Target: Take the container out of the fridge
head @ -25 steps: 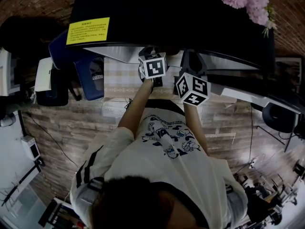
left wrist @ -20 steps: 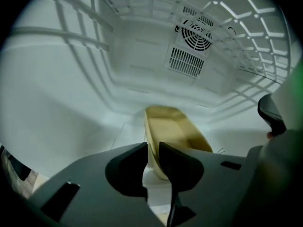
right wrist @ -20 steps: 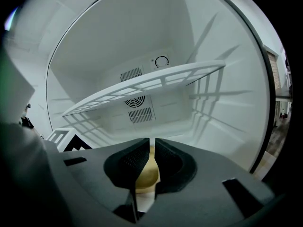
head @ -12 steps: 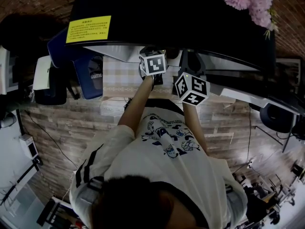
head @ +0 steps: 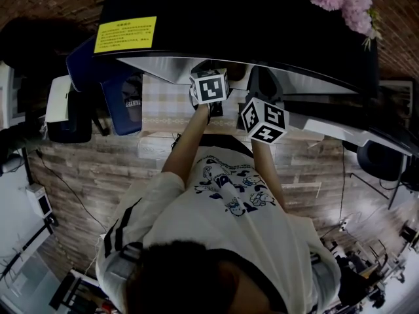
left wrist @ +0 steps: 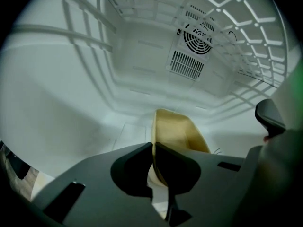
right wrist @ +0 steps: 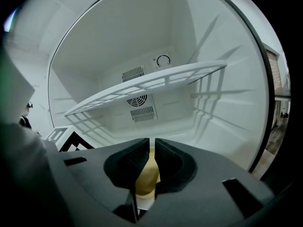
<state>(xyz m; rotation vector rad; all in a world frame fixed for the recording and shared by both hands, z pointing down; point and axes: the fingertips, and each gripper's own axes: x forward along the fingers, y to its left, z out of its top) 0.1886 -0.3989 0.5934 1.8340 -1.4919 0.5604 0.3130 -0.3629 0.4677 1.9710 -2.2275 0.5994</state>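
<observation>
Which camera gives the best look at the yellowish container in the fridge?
The left gripper view: the container rises broad past the left gripper's closed jaws. The right gripper view shows only a sliver between the right gripper's jaws. In the head view the fridge hides it.

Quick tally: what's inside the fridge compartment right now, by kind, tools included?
tan container: 1
wire shelf: 1
round fan grille: 1
tools: 2, the left tool and the right tool, both shut on the tan container
Total: 5
</observation>
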